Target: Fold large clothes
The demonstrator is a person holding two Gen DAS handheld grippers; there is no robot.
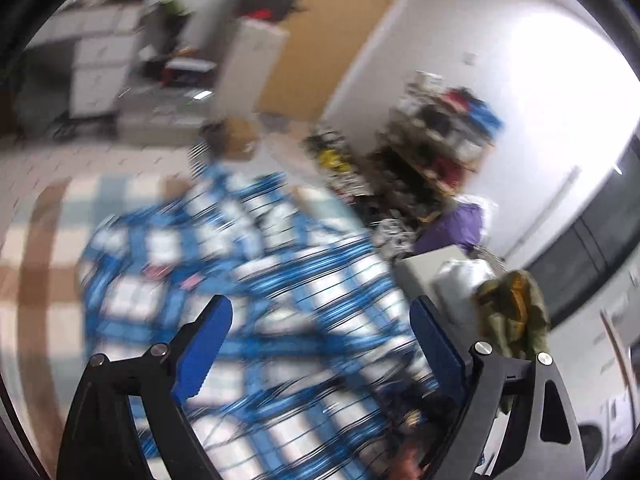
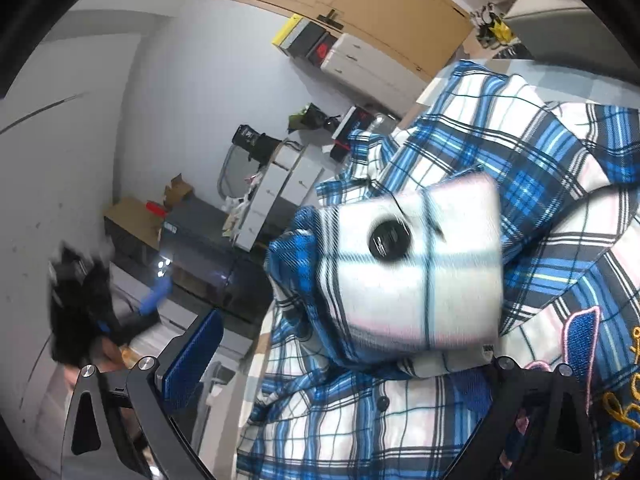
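Left gripper gaping over shirt — right gripper's grip unclear (cuff blocking); reaching for an edge.

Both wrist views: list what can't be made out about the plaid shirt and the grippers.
- Left wrist view: the plaid shirt is smeared by motion blur, so its folds and edges are unreadable.
- Right wrist view: the right gripper has its right finger buried under a buttoned flap, so any pinch on cloth is unclear.
- Right wrist view: the left gripper is a dark blur.
- Embroidery is cut off by the frame edge.
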